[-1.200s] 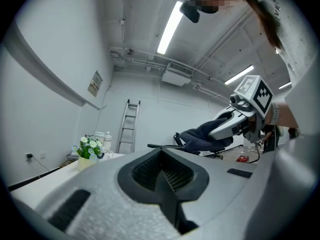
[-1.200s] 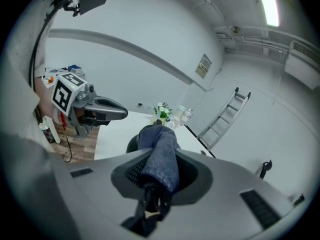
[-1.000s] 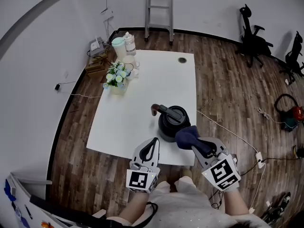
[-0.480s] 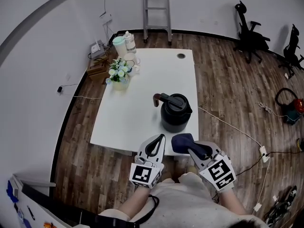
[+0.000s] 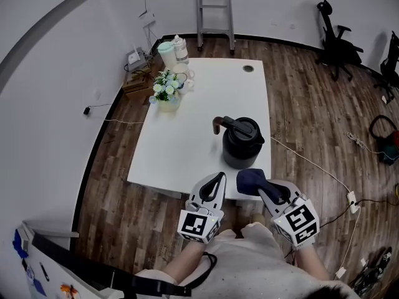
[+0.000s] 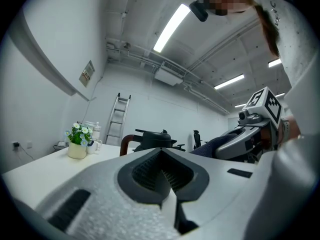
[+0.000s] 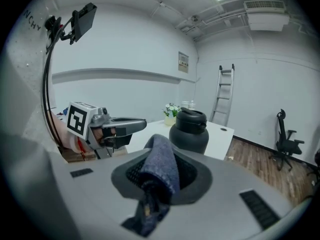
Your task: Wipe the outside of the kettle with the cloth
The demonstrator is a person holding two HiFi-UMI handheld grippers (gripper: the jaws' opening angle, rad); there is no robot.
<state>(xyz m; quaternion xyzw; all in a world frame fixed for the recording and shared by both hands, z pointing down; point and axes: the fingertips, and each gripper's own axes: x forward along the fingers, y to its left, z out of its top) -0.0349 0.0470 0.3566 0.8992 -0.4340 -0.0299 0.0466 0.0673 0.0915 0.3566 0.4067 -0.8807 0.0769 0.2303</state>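
Note:
A black kettle [image 5: 242, 143] with a brown-tipped handle stands upright near the front right edge of the white table [image 5: 187, 136]. It also shows as the kettle [image 7: 189, 130] in the right gripper view and the kettle [image 6: 152, 140] in the left gripper view. My right gripper [image 5: 257, 184] is shut on a dark blue cloth [image 5: 249, 180], held just in front of the table edge, a short way from the kettle and not touching it. The cloth [image 7: 161, 170] bunches between the jaws. My left gripper [image 5: 215, 182] hangs beside it, shut and empty.
A pot of flowers [image 5: 167, 92], a mug and two jugs [image 5: 173, 52] sit at the table's far left corner. A ladder [image 5: 215, 11] leans on the back wall. Office chairs [image 5: 336, 33] stand at the right, and a cable [image 5: 312, 167] runs over the wooden floor.
The cloth in my right gripper has drawn back from the kettle's side toward me. Both grippers now hang off the table's front edge, and the view has shifted.

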